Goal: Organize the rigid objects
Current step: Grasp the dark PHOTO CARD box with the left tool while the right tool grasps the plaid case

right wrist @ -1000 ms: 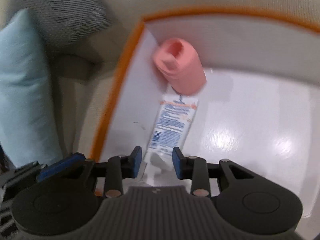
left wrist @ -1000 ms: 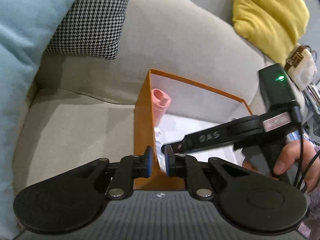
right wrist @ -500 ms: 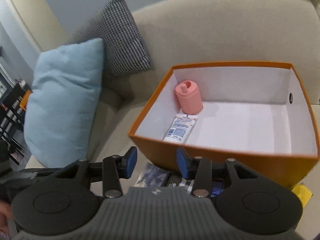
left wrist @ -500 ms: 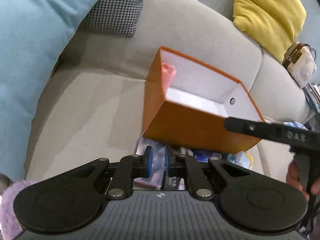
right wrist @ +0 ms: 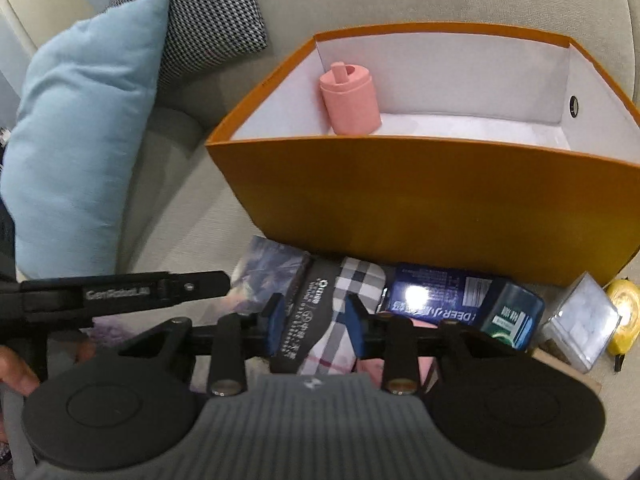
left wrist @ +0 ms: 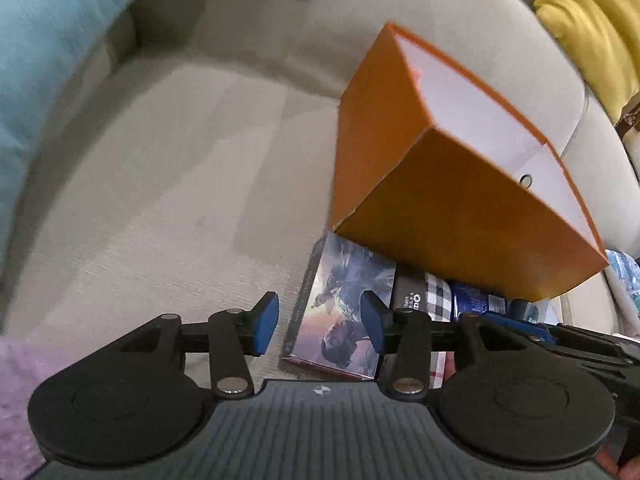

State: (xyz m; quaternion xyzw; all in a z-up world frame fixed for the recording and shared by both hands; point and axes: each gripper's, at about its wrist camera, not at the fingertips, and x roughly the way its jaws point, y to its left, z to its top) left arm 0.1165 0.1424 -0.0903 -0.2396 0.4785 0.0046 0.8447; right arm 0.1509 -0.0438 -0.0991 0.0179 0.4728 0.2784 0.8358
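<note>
moved: both grippers out of orange box, now low over pile in front of it; tube no longer seen in box, likely hidden by front wall.
L gripper: jaws just been opening, abt half spread, straddling picture card box just in front of box; pads not pressing.
R gripper: jaws just been closing, still apart, plaid pouch between, no pinch seen.
pile: blue carton right of pouch, against box front; prob next to go in.
pink bottle: upright, box far-left corner; already sorted.
</note>
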